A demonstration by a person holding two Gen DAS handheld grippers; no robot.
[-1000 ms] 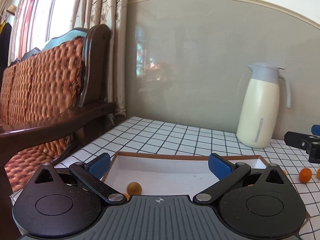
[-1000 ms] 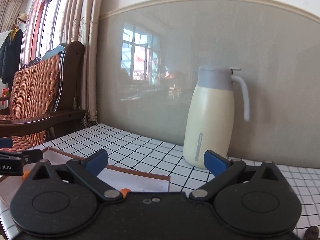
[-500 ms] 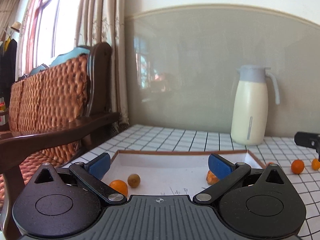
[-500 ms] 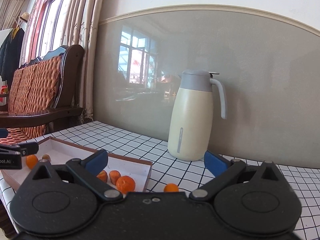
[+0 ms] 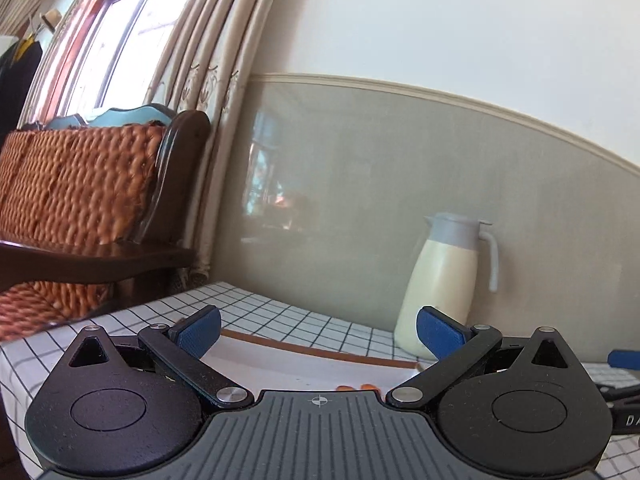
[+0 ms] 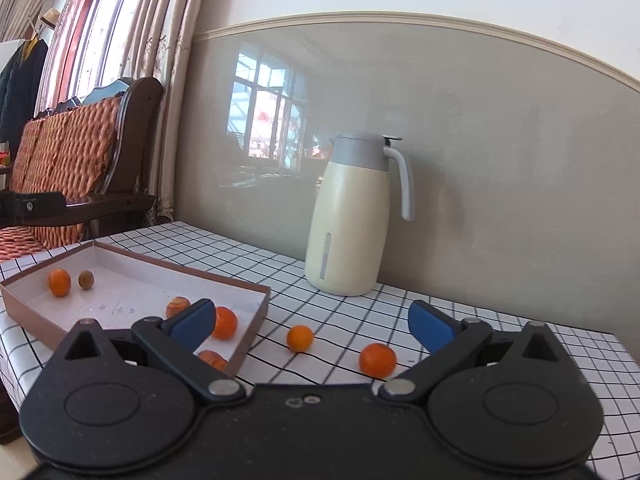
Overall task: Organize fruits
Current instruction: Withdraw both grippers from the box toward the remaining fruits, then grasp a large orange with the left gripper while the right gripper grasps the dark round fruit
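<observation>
Blue-padded fingers point(image 6: 192, 325) of the right gripper point(image 6: 311, 326) stand wide apart with nothing between them, filling the lower part of the right wrist view. Just beyond them, low in the centre of the frame, two oranges lie loose on the checked bench point(image 6: 500, 312): a larger orange point(image 6: 377, 359) near the right finger and a smaller orange point(image 6: 300, 338) to its left, apart from each other. At lower left sits a shallow brown cardboard tray point(image 6: 132, 256) with a white inside. Three orange fruits point(image 6: 224, 322) lie at its near right end, partly hidden by the left finger. At its far left end rest one more orange point(image 6: 59, 282) and, just beside it, a small brown fruit point(image 6: 85, 279). Behind, at centre frame, a cream jug point(image 6: 352, 220) with a grey lid and handle stands upright against the grey wall. A wicker sofa point(image 6: 68, 152) and curtains point(image 6: 160, 60) fill the upper left.

In the left wrist view, the left gripper point(image 5: 318, 334) also has its blue fingers point(image 5: 199, 335) wide apart and empty. It is tilted upward, so only the tray's far rim point(image 5: 320, 350) and slivers of orange fruit point(image 5: 356, 387) show between them. The jug point(image 5: 444, 280) stands at centre right, and the right gripper's blue tip point(image 5: 624, 360) shows at the right edge.
</observation>
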